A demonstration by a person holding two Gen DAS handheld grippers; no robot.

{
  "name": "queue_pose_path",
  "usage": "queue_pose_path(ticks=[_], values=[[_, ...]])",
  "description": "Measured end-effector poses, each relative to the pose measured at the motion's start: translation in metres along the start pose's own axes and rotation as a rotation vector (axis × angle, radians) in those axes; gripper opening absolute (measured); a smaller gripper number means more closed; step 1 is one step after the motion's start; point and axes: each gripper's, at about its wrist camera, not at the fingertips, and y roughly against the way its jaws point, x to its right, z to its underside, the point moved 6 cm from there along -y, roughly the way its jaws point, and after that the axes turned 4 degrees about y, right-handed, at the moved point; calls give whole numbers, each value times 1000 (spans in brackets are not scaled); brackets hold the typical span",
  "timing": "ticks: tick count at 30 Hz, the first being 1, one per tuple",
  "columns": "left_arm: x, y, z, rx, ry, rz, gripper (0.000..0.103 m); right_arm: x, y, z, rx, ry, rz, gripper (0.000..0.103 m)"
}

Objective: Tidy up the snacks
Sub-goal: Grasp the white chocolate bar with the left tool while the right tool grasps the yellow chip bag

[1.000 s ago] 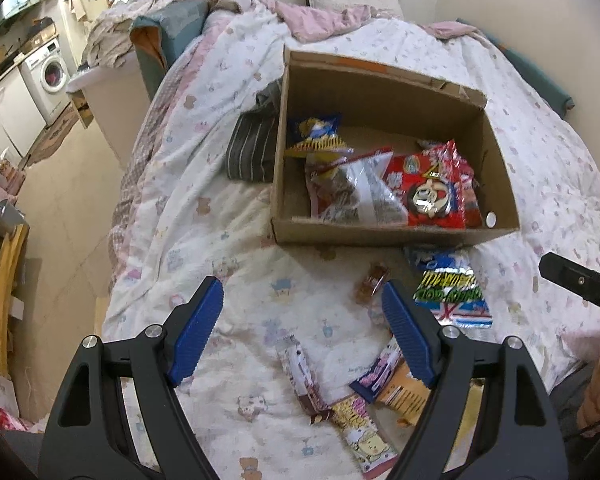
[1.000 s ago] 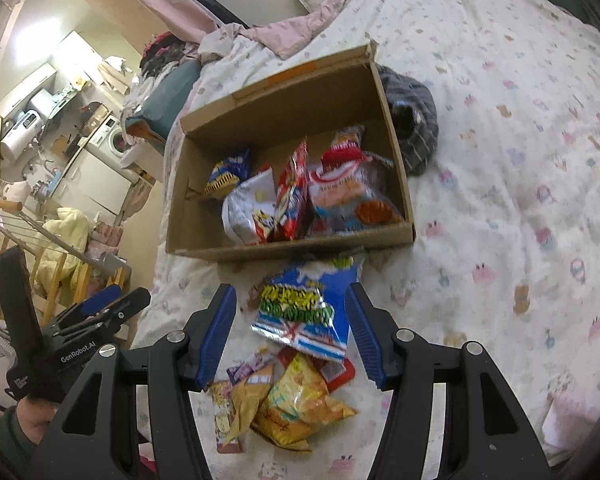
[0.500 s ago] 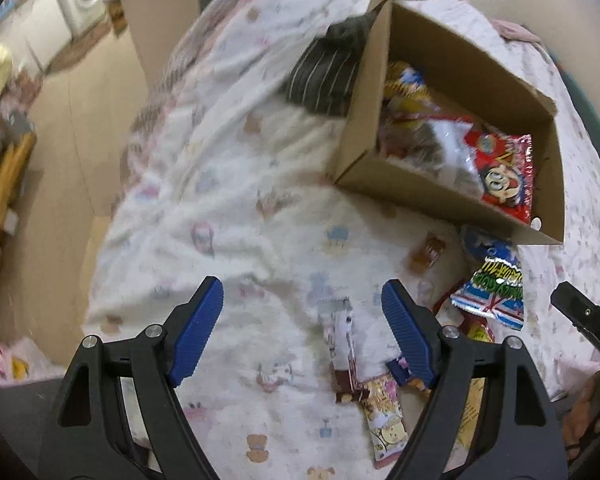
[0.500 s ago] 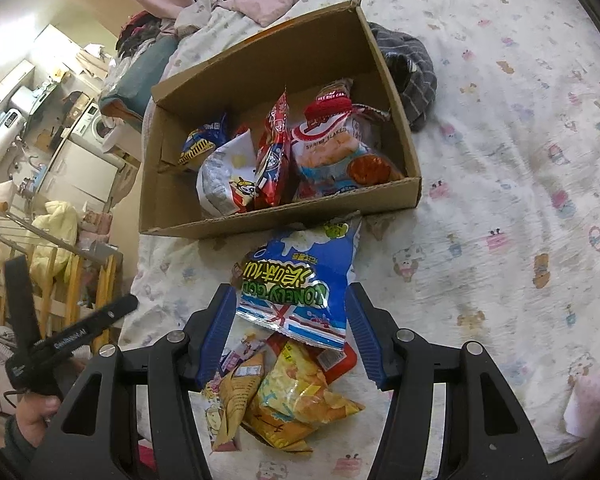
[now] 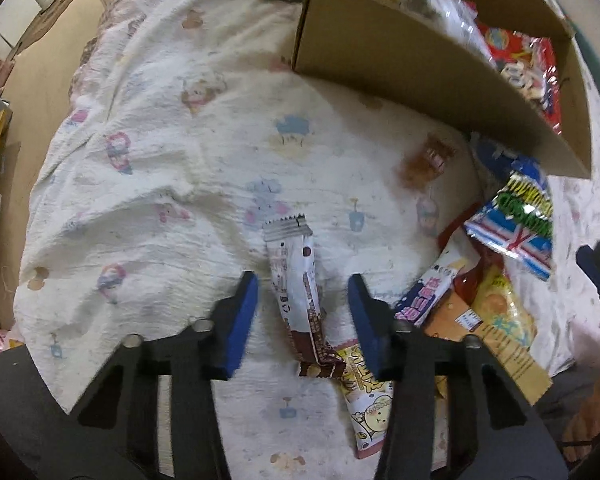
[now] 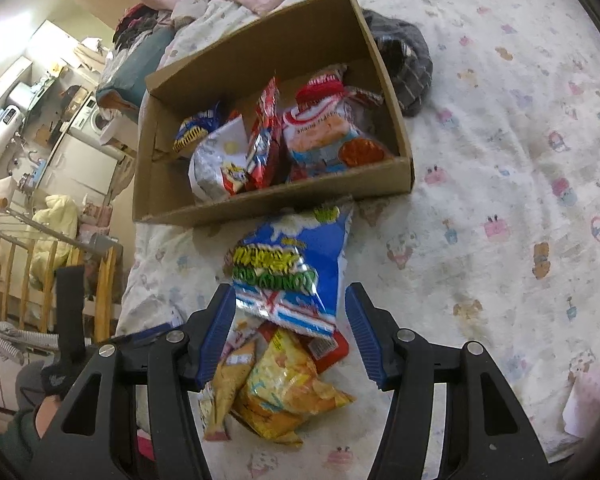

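Observation:
A cardboard box (image 6: 276, 204) with several snack bags stands on the bed; it also shows in the left wrist view (image 5: 420, 80). My left gripper (image 5: 302, 284) is open, its blue pads on either side of a white and brown wrapped bar (image 5: 296, 284) lying on the bedspread. My right gripper (image 6: 290, 300) is open, its pads on either side of the lower end of a blue snack bag (image 6: 292, 268) that lies in front of the box. Yellow snack bags (image 6: 276, 384) lie under and behind that blue bag. The blue bag also shows in the left wrist view (image 5: 516, 216).
A small brown candy (image 5: 428, 160) lies near the box's front wall. A dark striped cloth (image 6: 404, 64) lies beside the box. More small packets (image 5: 424, 292) lie to the right of the bar. The bed's edge (image 6: 140, 280) drops to the floor on the left.
My left gripper has come down and forward over the wrapped bar, which now lies between its pads. My right gripper has moved closer to the blue bag.

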Motion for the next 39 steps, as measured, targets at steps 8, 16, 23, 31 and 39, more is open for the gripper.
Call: queue_pose_path(ticks=[8,16,23,31,39], values=[[21,5,0,41,-62,-31,14,-18,-10,30,-151,8,-225,63],[19,30,-4,103,-34,-5,14,-37,-22,54,-248,8,-288,60],[11,55,-3,166,-32,1,14,-54,-43,61,-300,52,-224,55],[-23,63,-11,175,10,6,15,-56,-62,55,-309,104,-153,13],[-36,63,-14,184,24,15,15,-56,-32,50,-225,188,-116,11]])
